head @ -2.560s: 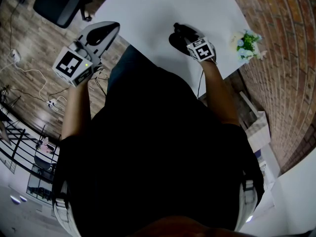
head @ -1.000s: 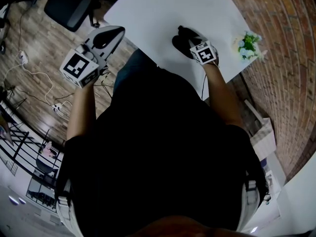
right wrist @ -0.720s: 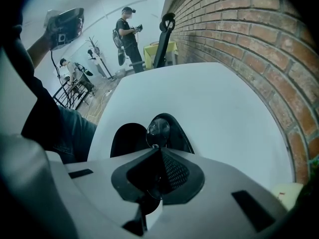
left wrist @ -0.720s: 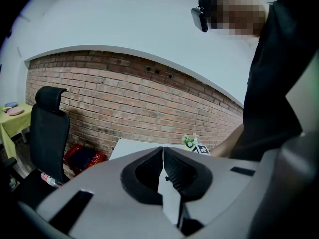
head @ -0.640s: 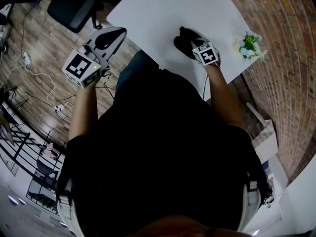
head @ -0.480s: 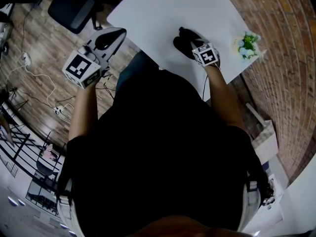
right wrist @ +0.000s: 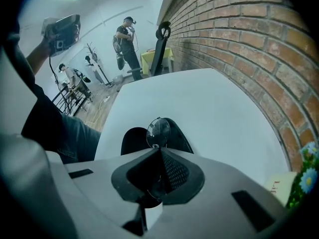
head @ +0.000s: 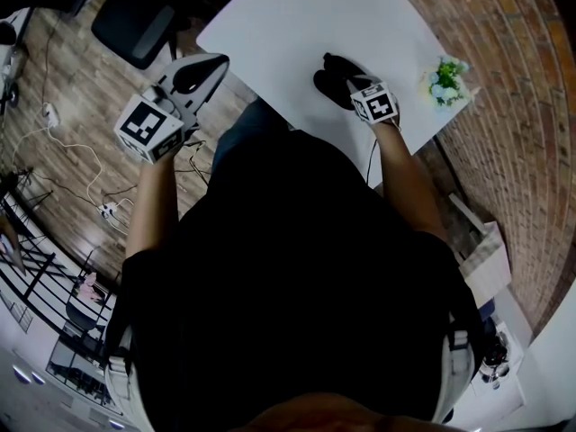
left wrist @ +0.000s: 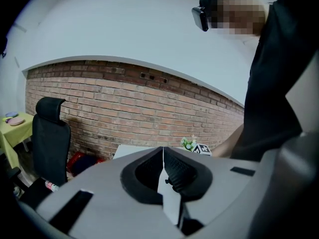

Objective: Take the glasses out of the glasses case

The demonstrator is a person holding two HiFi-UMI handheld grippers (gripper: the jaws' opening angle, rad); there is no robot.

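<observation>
A black glasses case lies open on the white table near its front edge. My right gripper sits over it. In the right gripper view the jaws of that gripper are shut on the thin-framed glasses, one round lens sticking up just past the tips, with the open case right behind. My left gripper is held up off the table's left side, over the wooden floor. Its jaws are shut with nothing between them.
A small potted plant stands at the table's right edge by the brick wall. A black office chair stands left of the table, and cables lie on the floor. People stand far off in the room.
Little differs: the head view has shifted slightly. The right gripper stays at the case and the left gripper stays raised at the left.
</observation>
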